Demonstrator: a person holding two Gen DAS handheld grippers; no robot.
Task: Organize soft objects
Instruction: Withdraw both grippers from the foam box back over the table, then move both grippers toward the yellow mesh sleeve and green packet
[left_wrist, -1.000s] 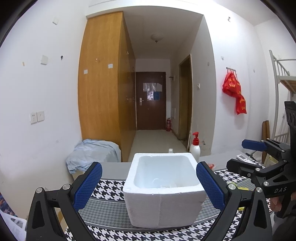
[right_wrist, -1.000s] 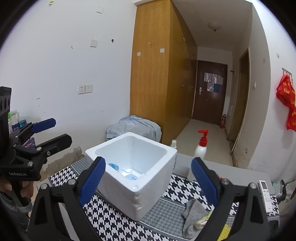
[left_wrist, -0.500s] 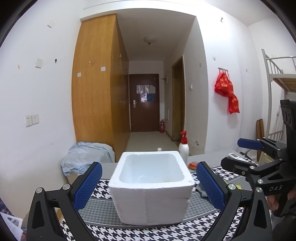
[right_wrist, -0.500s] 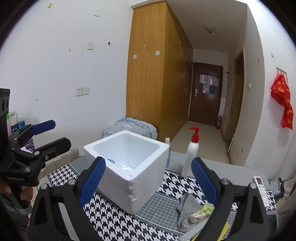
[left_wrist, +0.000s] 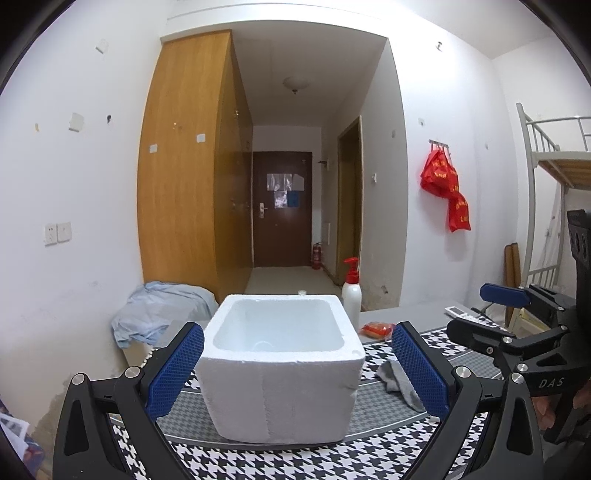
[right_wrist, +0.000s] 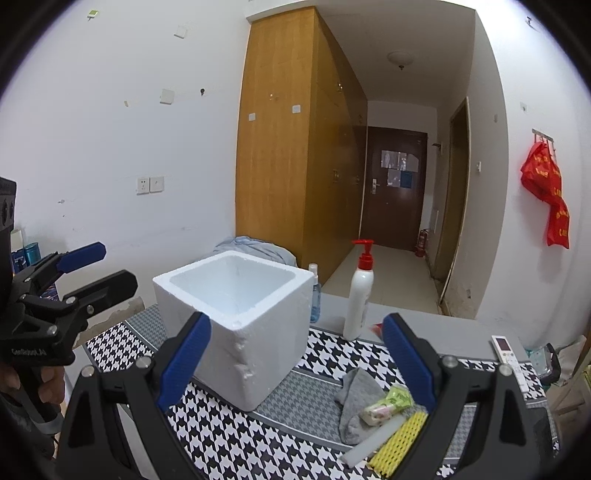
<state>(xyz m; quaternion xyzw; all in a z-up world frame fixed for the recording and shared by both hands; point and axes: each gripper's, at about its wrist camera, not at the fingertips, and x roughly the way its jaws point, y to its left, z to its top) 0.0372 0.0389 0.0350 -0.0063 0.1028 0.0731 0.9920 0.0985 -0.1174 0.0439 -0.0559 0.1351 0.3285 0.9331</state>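
Even, fairly bright indoor light fills both views, with soft, faint shadows under the square white foam box (left_wrist: 280, 363) on the black-and-white houndstooth table mat (right_wrist: 229, 439). Fisheye distortion bows the walls, the corners fall to black vignette, and focus is sharp throughout, without motion blur.

You see a white foam box (right_wrist: 236, 314) on a black-and-white houndstooth cloth (right_wrist: 221, 435) with grey bands. Your hand-held gripper (right_wrist: 295, 363) is black with blue pads (right_wrist: 184, 358). The sock (right_wrist: 356, 402) is grey, the foam net (right_wrist: 400, 441) yellow, and the white pump bottle (right_wrist: 358, 295) has a red top.
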